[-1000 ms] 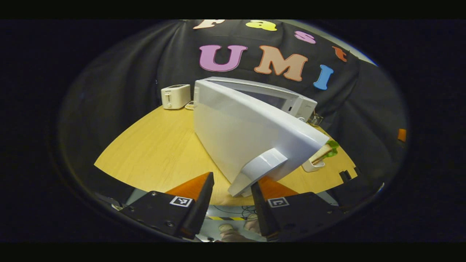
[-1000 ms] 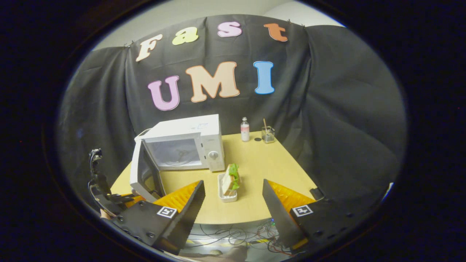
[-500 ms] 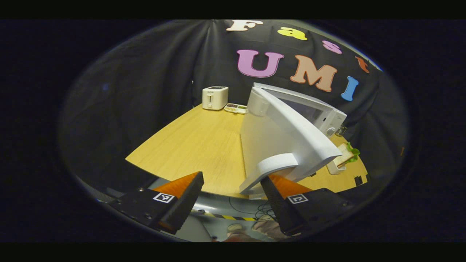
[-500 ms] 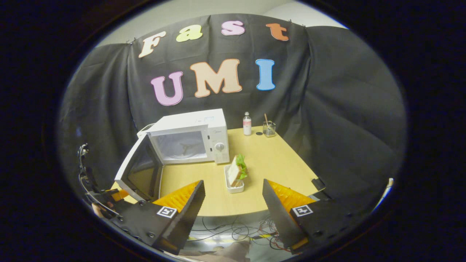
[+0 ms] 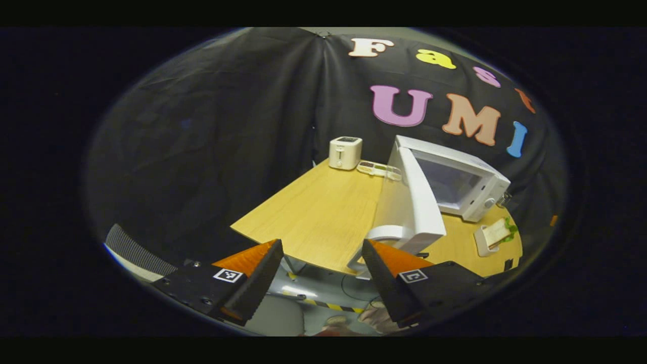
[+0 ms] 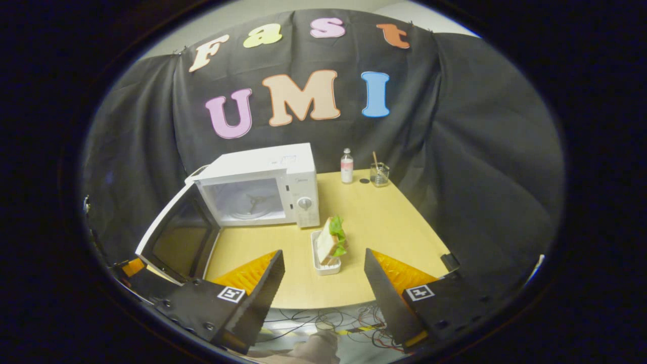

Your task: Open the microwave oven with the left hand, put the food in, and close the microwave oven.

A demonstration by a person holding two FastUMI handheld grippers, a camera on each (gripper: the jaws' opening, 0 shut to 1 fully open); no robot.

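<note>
On the table (image 6: 384, 222) stand one microwave oven (image 6: 260, 184), door open; one sandwich (image 6: 331, 241) in one white tray (image 6: 323, 265); one small bottle (image 6: 347, 167); one glass (image 6: 379, 174); one toaster (image 5: 345, 152); one shallow dish (image 5: 373, 168).

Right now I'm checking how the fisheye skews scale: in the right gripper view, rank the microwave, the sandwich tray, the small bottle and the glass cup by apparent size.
1. Microwave, largest by far.
2. Sandwich tray.
3. Small bottle and glass cup: too alike to rank, and both stand farthest away.
</note>
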